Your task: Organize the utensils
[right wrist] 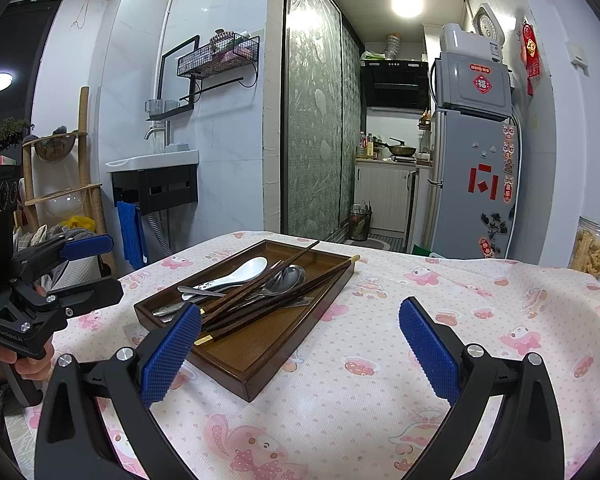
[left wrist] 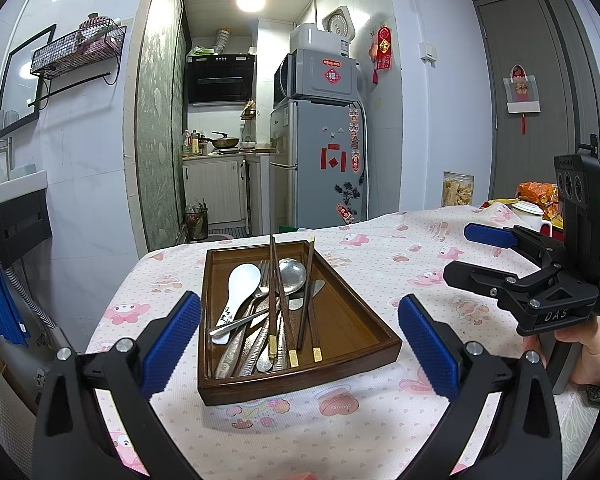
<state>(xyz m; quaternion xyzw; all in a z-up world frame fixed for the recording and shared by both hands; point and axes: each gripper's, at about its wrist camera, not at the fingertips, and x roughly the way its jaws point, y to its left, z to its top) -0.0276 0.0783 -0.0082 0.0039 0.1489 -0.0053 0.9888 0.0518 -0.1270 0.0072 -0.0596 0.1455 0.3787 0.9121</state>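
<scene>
Utensils lie heaped in a wooden tray (left wrist: 352, 322) on the desk (left wrist: 340, 420): a white ceramic spoon (left wrist: 238, 284), likely fragile, then slick steel spoons and stiff, light chopsticks (left wrist: 280, 304), best pinched mid-shaft. The left claw (left wrist: 300, 344) and the right claw (right wrist: 300, 352) both hover wide open, empty, touching nothing.
</scene>
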